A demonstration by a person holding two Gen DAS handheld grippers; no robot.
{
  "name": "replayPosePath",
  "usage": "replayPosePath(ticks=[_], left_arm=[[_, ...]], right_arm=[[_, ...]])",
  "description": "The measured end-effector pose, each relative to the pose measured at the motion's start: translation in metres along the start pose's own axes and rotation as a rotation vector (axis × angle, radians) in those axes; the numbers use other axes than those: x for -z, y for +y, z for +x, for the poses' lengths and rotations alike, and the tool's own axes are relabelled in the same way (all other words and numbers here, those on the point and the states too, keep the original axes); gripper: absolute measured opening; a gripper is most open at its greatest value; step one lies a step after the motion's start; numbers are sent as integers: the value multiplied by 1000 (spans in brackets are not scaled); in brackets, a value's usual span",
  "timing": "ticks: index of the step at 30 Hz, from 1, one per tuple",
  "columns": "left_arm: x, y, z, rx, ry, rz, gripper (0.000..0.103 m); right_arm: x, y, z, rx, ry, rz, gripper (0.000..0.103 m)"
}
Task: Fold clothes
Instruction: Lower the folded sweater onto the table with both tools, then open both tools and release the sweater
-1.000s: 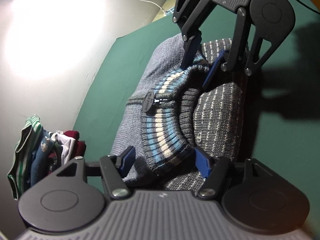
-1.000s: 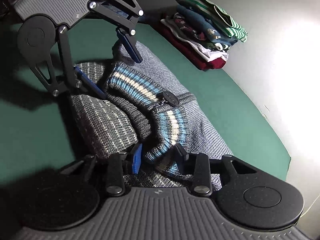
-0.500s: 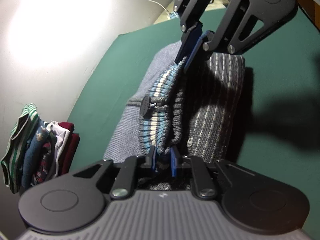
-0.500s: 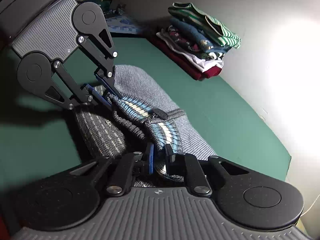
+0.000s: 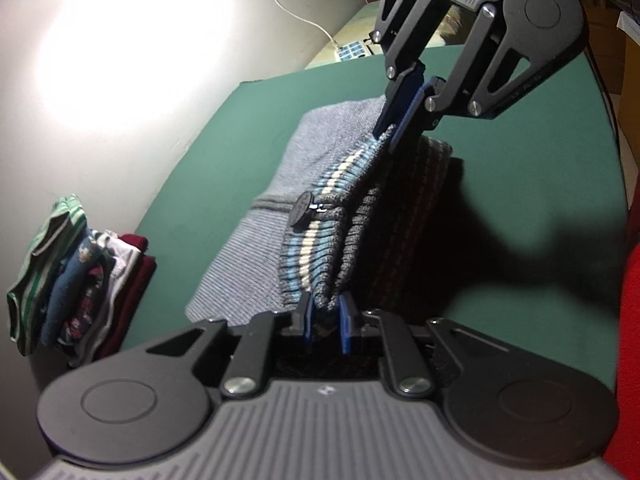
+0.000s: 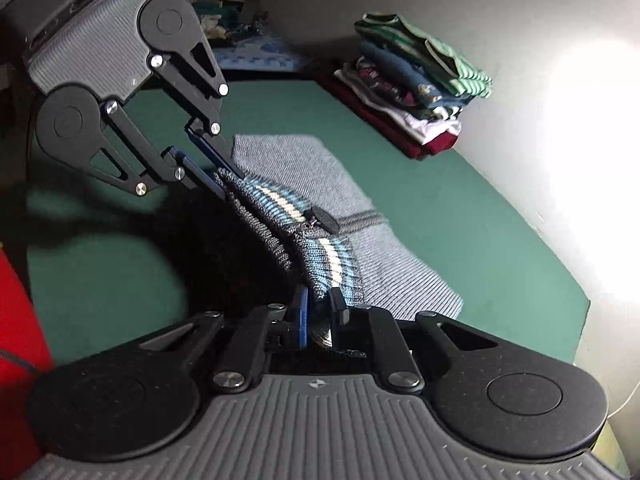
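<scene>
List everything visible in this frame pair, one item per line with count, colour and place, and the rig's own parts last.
sweater: one, grey knit with a blue and cream striped collar, lying on the table, collar lifted at both ends.
button: one, dark, at the collar.
pile of folded clothes: one, green-striped, blue, white and maroon, at the table edge by the wall.
table: one, green top.
cable: one, white, along the wall.
red fabric: one patch, at the frame edge.
left gripper: shut on the collar.
right gripper: shut on the collar.

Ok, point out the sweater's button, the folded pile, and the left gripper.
button [image 5: 301, 209], left wrist view, its dark face.
folded pile [image 6: 416, 92], right wrist view, stack's middle.
left gripper [image 5: 325, 322], left wrist view, between its fingertips.
</scene>
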State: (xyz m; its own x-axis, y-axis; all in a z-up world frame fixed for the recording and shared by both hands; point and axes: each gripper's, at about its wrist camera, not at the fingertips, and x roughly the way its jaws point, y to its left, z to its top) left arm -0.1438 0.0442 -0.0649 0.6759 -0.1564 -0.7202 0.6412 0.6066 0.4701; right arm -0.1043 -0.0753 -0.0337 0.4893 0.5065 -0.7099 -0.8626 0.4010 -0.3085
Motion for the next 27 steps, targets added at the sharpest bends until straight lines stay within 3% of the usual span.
replayPosePath(ticks=[8, 12, 17, 19, 23, 27], left_arm=[[10, -21, 16, 31, 26, -13, 12], [13, -19, 26, 16, 29, -15, 12], [12, -18, 23, 5, 31, 3, 13], [12, -16, 20, -2, 31, 10, 15], [11, -11, 21, -2, 35, 11, 21], [10, -11, 19, -4, 42, 28, 26]], right_arm=[[24, 17, 21, -18, 54, 31, 11], [29, 20, 31, -6, 37, 60, 12], [24, 20, 23, -16, 31, 64, 22], [17, 10, 8, -35, -3, 87, 22], [-7, -32, -8, 80, -126, 232, 22], [-16, -62, 33, 226, -114, 303, 22]])
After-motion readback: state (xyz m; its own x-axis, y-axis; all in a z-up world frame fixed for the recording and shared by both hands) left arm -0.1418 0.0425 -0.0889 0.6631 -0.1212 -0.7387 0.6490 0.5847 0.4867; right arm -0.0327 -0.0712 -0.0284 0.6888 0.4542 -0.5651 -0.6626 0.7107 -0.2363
